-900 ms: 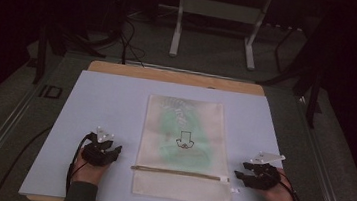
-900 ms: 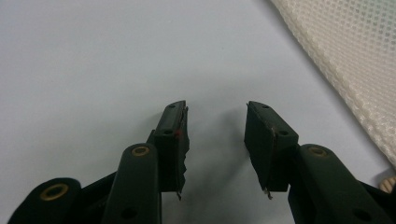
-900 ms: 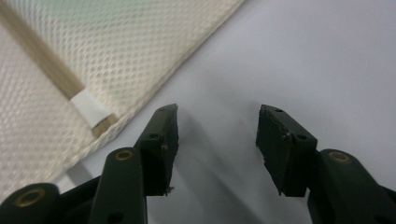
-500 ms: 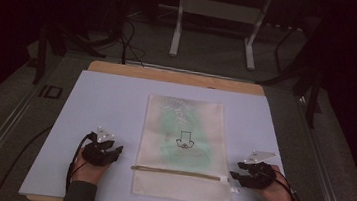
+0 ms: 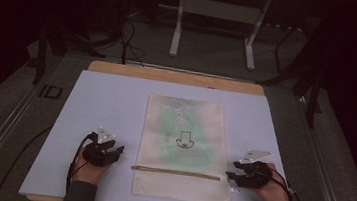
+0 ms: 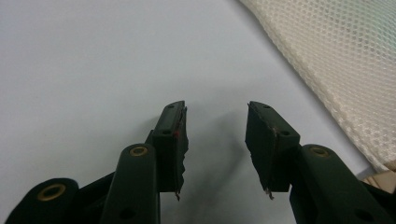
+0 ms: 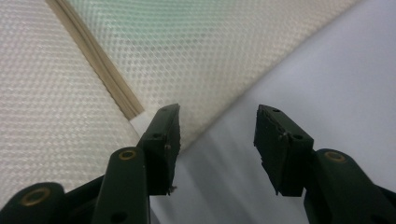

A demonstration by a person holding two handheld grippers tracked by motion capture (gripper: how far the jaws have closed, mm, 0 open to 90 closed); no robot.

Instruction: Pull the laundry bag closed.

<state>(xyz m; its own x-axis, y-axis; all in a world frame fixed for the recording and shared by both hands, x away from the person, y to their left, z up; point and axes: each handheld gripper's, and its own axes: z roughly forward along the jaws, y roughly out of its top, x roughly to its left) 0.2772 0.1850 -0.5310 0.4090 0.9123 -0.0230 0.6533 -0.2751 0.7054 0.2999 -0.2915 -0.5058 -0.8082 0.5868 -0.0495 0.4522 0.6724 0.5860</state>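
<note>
- A white mesh bag [image 5: 181, 148] lies flat at the middle of the pale blue tabletop [image 5: 106, 103], with something green showing faintly through its netting.
- A tan zipper strip [image 5: 175, 172] runs across the bag near its front end.
- The left hand-held gripper [image 5: 110, 152] rests on the tabletop just left of the bag, jaws spread, nothing between them.
- The right hand-held gripper [image 5: 231, 178] sits at the bag's right edge beside the zipper's end, jaws spread and empty, one over the mesh.

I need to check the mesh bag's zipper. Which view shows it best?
The high view: the whole zipper runs across the bag. The right gripper view has just its end, close up; the left gripper view catches bare mesh.
</note>
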